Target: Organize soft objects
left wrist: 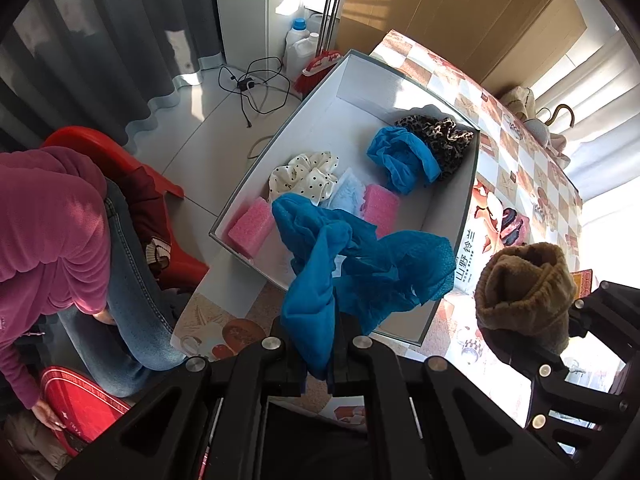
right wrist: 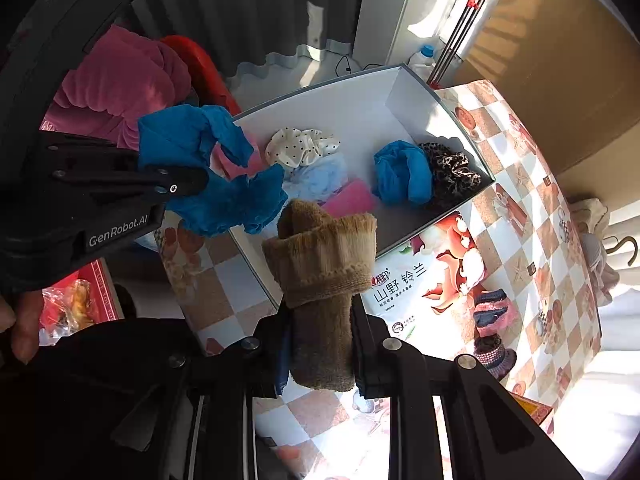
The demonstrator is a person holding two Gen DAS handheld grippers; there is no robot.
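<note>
Both of my hand-held grippers point steeply down over a white box [left wrist: 452, 216] on a checked tablecloth [left wrist: 520, 160], each already loaded. The left gripper [left wrist: 316, 364] is clenched tight on a blue mesh stocking [left wrist: 340, 272], a thin pinch of its fabric caught between the jaws while the rest bunches loosely just beyond the fingertips, over the box's near rim. The right gripper [right wrist: 320, 344] grasps a rolled brown knit sock [right wrist: 320, 280] around its middle, with the folded cuff standing out past the fingertips.

Beyond both grippers, inside the box, lie two pink sponges [left wrist: 250, 230], a polka-dot scrunchie [left wrist: 304, 174], a pale blue cloth [left wrist: 348, 194], a second blue stocking [left wrist: 400, 160] and, at the far corner, a leopard-print scrunchie [left wrist: 444, 140]. To the right of the right gripper, more knitted pieces [right wrist: 490, 320] wait on the cloth. To the left of the left gripper, a person in a pink top [left wrist: 48, 220] bends beside a red chair [left wrist: 132, 168].

I judge the stocking nearly weightless, limp and snag-prone: a pinch anywhere holds it, though trailing folds could catch the rim. The sock looks light, springy and thick; a grip across the roll's middle should keep it from unrolling.
</note>
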